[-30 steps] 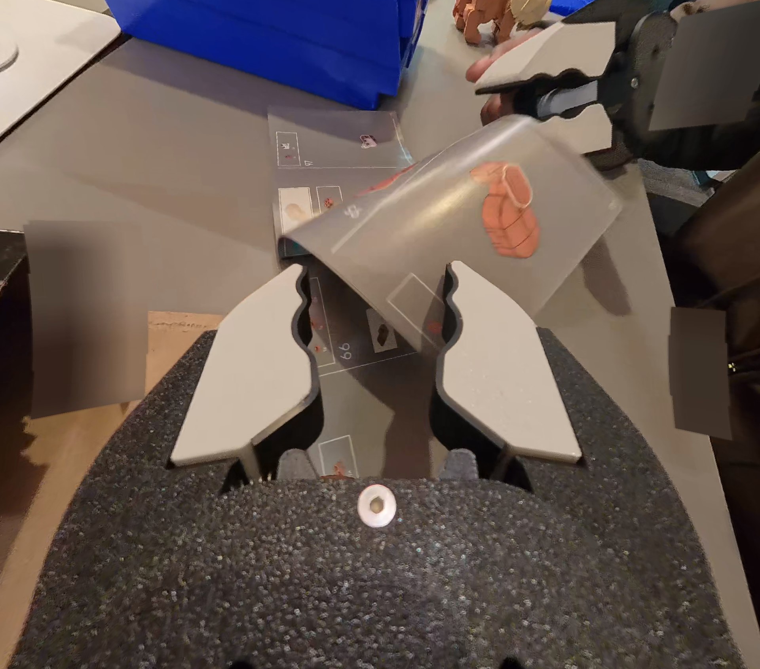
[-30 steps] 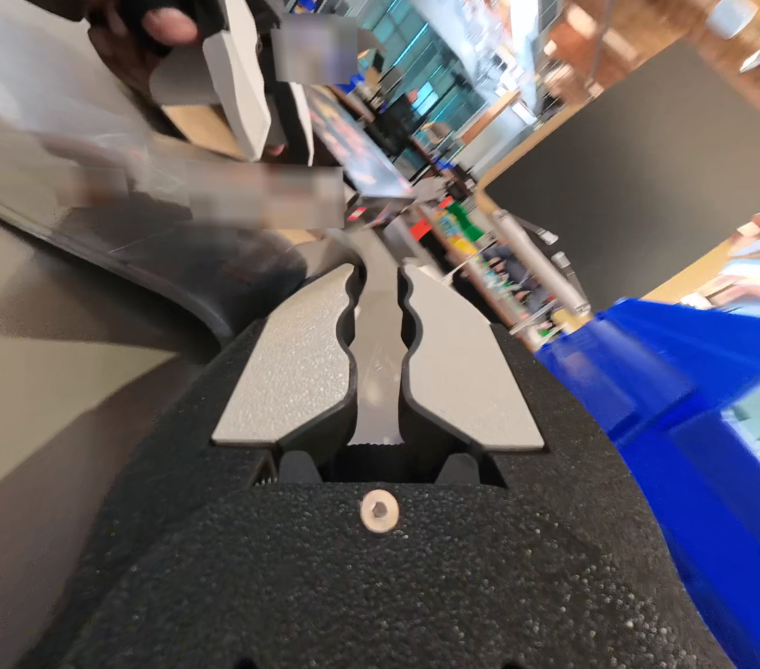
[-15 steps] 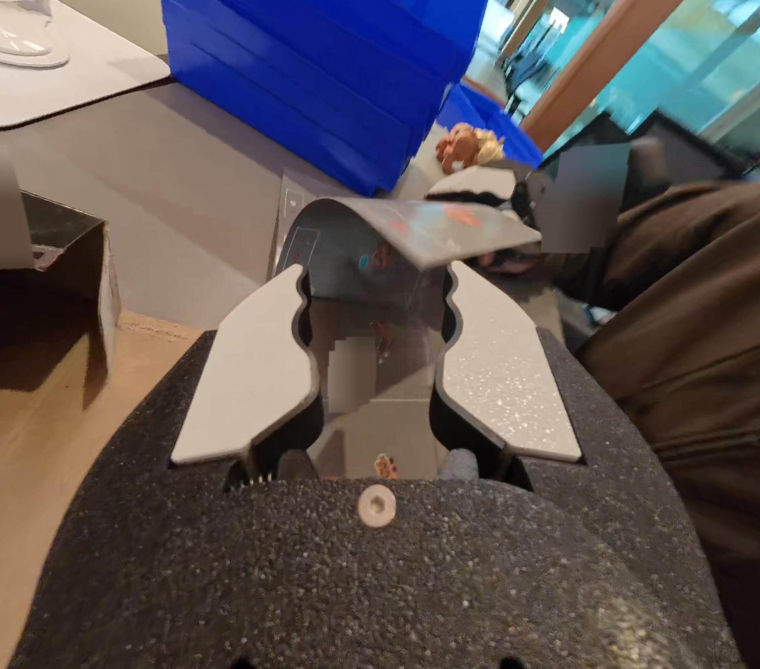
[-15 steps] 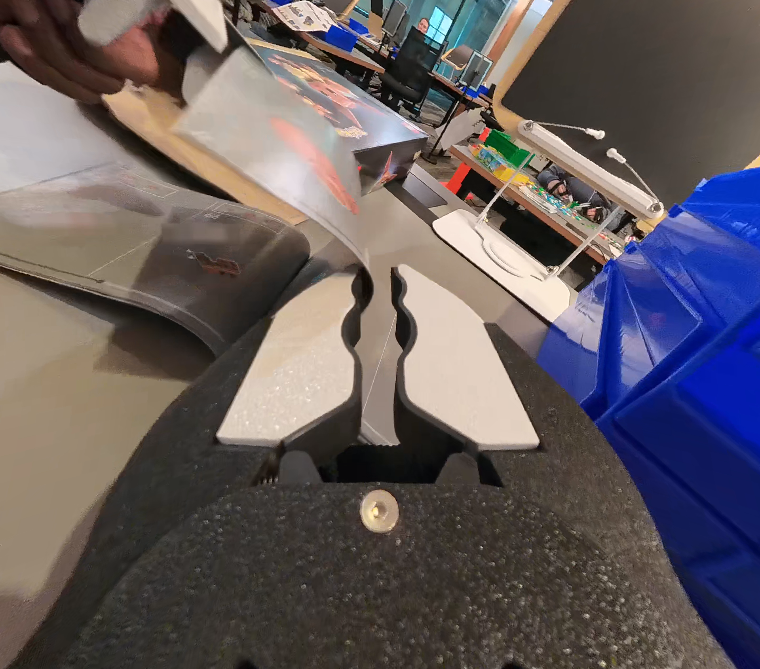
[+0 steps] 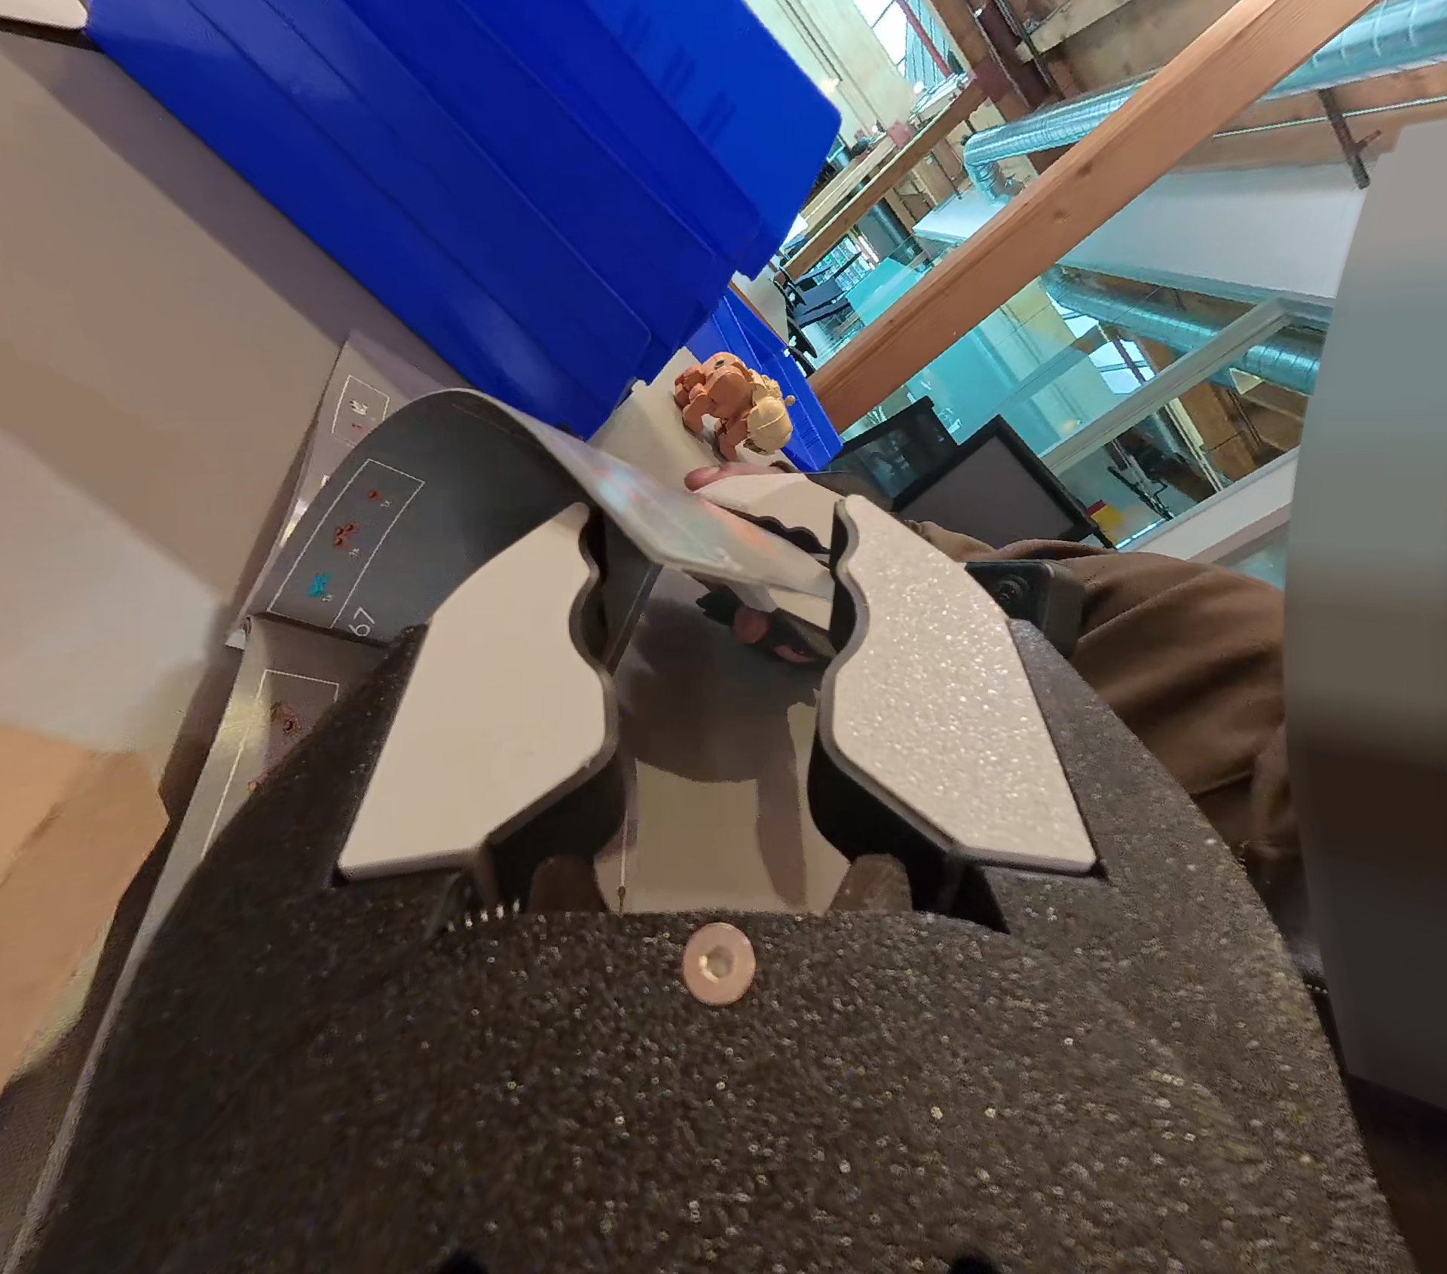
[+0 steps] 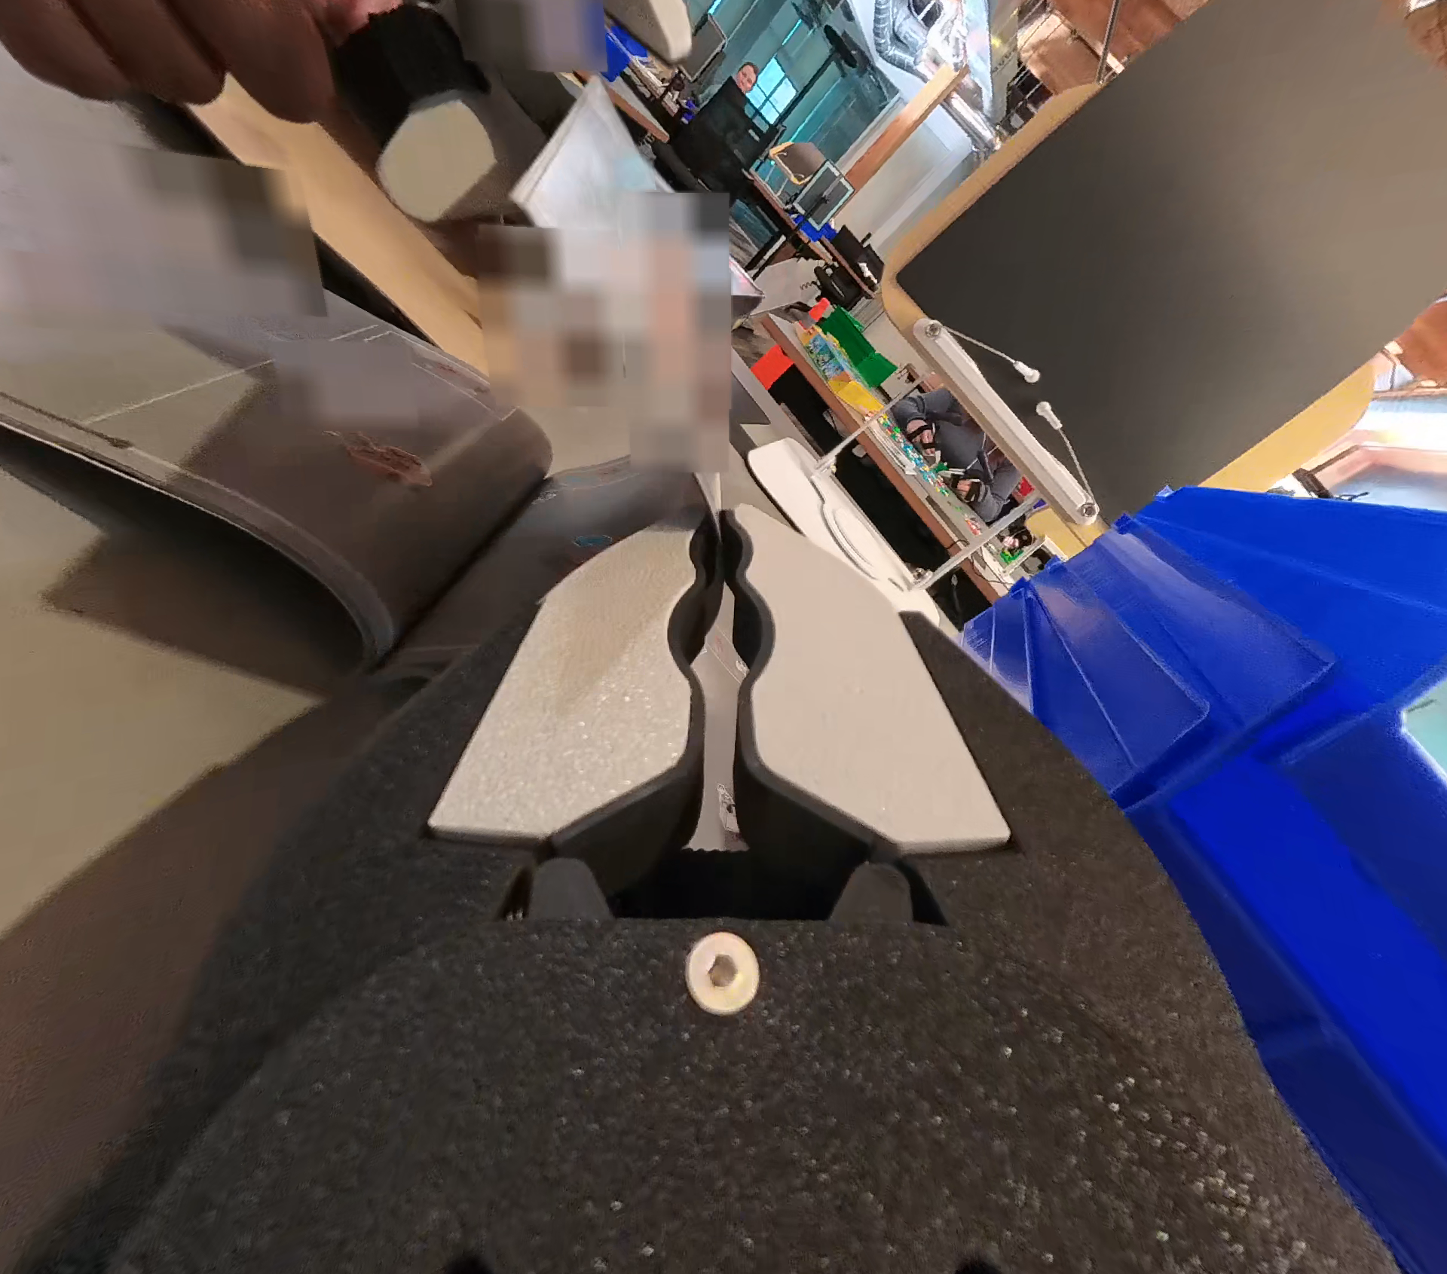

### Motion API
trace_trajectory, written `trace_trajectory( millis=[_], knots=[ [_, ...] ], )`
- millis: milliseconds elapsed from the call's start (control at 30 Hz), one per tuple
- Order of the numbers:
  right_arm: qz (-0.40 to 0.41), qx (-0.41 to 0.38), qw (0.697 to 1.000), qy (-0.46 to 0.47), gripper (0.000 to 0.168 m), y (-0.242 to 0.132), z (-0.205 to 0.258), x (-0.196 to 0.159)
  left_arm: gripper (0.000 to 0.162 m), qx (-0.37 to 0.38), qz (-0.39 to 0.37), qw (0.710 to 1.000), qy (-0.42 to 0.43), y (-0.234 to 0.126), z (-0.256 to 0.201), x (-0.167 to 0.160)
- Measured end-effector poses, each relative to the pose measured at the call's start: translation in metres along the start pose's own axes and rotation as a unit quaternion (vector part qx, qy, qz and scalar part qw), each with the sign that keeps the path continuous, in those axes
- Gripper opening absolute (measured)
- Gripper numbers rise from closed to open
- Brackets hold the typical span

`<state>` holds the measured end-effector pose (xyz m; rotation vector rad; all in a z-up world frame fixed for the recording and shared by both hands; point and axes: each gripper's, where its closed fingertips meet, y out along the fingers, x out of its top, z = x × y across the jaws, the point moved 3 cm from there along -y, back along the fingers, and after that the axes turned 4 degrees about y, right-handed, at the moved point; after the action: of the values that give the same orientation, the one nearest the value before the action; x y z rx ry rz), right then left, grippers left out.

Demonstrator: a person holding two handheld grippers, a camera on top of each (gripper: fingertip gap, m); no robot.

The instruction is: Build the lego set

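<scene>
The instruction booklet (image 5: 438,493) lies open on the grey table (image 5: 117,297), with one page curled up and over. My right gripper (image 6: 720,520) is shut on that page's edge (image 6: 716,704); it also shows in the left wrist view (image 5: 744,532), holding the page just beyond my left fingers. My left gripper (image 5: 712,524) is open and low over the booklet, whose lower pages show between its fingers. It appears at the top left of the right wrist view (image 6: 438,23), held by a hand. A tan and orange lego animal (image 5: 732,403) stands behind the booklet.
Stacked blue bins (image 5: 470,101) stand at the back of the table, close behind the booklet, and also show in the right wrist view (image 6: 1253,688). A cardboard piece (image 5: 55,845) lies at the left. A brown sleeve (image 5: 1174,649) is at the right. Tip to tip, the grippers are about 9 cm apart.
The right gripper has carried the page up and over toward the left gripper, so it curls more. The left gripper has tilted lower toward the table and stayed open.
</scene>
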<state>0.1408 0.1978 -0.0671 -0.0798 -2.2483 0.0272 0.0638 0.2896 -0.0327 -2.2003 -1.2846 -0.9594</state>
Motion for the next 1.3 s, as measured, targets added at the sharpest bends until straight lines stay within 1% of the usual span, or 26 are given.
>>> trace_trajectory(
  millis=[200,367,533,1300],
  knots=[
    [0.004,0.0,1.0,0.015,0.001,0.0006,-0.003,-0.002,0.044,-0.023,-0.019,0.999,-0.013,-0.0039,0.0062,0.0022],
    [0.003,0.002,1.0,0.017,0.0,-0.0002,-0.0027,-0.002,0.042,-0.053,0.001,0.999,0.008,-0.0013,0.0019,-0.0045],
    [0.003,0.005,1.0,0.021,0.001,-0.0004,-0.0032,-0.0025,0.038,-0.052,0.0,0.998,0.019,-0.0018,0.0035,-0.005],
    [-0.004,0.018,1.0,0.019,0.001,0.0001,0.0022,-0.0004,0.037,-0.052,-0.028,0.998,0.036,-0.0025,0.0049,-0.0008]
  ],
)
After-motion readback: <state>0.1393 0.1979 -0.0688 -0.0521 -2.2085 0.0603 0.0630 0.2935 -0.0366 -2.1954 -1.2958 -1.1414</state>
